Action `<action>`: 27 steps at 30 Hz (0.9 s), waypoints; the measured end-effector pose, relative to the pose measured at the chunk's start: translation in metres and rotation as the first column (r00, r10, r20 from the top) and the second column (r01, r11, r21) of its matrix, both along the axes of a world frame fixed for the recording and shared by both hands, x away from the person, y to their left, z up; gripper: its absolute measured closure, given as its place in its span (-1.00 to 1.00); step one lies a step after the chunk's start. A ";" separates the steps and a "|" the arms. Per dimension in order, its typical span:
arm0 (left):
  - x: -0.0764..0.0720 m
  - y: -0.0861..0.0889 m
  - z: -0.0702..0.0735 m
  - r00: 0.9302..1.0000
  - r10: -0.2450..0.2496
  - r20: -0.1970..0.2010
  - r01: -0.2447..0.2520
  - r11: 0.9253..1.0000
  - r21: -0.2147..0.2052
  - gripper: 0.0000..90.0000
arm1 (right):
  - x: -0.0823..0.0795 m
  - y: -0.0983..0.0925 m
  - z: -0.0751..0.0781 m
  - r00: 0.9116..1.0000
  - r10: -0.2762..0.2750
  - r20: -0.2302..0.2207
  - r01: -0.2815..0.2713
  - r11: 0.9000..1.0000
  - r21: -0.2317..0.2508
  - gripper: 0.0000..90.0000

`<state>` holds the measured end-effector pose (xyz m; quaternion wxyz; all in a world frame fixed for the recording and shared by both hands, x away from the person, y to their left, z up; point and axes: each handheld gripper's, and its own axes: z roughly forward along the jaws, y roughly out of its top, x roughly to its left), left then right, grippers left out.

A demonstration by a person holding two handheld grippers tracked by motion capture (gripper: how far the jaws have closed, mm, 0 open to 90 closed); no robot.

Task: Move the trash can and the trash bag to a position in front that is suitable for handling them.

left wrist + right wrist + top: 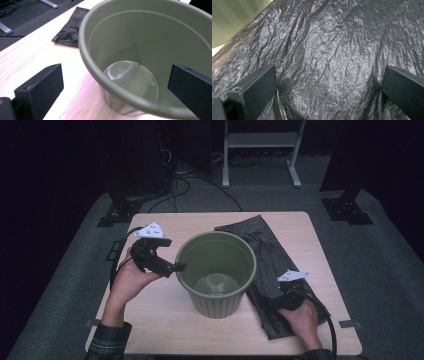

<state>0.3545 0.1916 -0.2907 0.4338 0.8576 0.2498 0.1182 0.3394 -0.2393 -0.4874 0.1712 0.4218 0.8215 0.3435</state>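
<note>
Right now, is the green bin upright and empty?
Yes. The green bin stands upright on the table, mouth up, its bare bottom visible; the black bag lies flat beside it.

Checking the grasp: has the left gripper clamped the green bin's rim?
Apart: in the left gripper view, the left gripper straddles the green bin's rim, open gaps beside both jaws.

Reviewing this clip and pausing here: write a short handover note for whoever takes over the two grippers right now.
Left gripper: open, jaws astride the near-left rim of the green bin, one jaw inside and one outside, not yet closed.
Right gripper: open, jaws spread just above the black bag, gripping nothing.
Bin: upright mid-table, empty, no liner in it.
Bag: lying flat and crumpled on the table to the right of the bin, partly under its right side.
Done: both grippers in position.
Left, probably: clamp the rim to steady the bin, pinch the bag, lift it and open it into the bin.
</note>
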 end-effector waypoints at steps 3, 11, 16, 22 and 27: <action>-0.007 0.007 0.002 1.000 0.001 0.008 -0.001 1.000 -0.004 -1.00 | 0.000 0.000 0.000 1.000 0.000 0.000 0.000 1.000 0.000 -1.00; -0.030 0.023 0.006 0.999 0.017 0.030 -0.016 1.000 -0.021 -1.00 | 0.000 0.000 0.000 1.000 0.002 0.000 -0.002 1.000 0.000 -1.00; -0.044 0.032 0.002 0.999 0.026 0.036 -0.025 0.999 -0.026 -1.00 | 0.000 0.000 0.000 1.000 0.002 0.000 -0.002 1.000 0.000 -1.00; -0.059 0.040 -0.009 0.998 0.043 0.035 -0.042 0.999 -0.030 -1.00 | 0.000 0.000 0.000 1.000 0.003 0.001 -0.003 1.000 0.001 -1.00; -0.067 0.043 -0.024 0.998 0.055 0.033 -0.054 0.998 -0.030 -1.00 | 0.000 0.000 0.000 1.000 0.007 0.000 -0.007 1.000 0.001 -1.00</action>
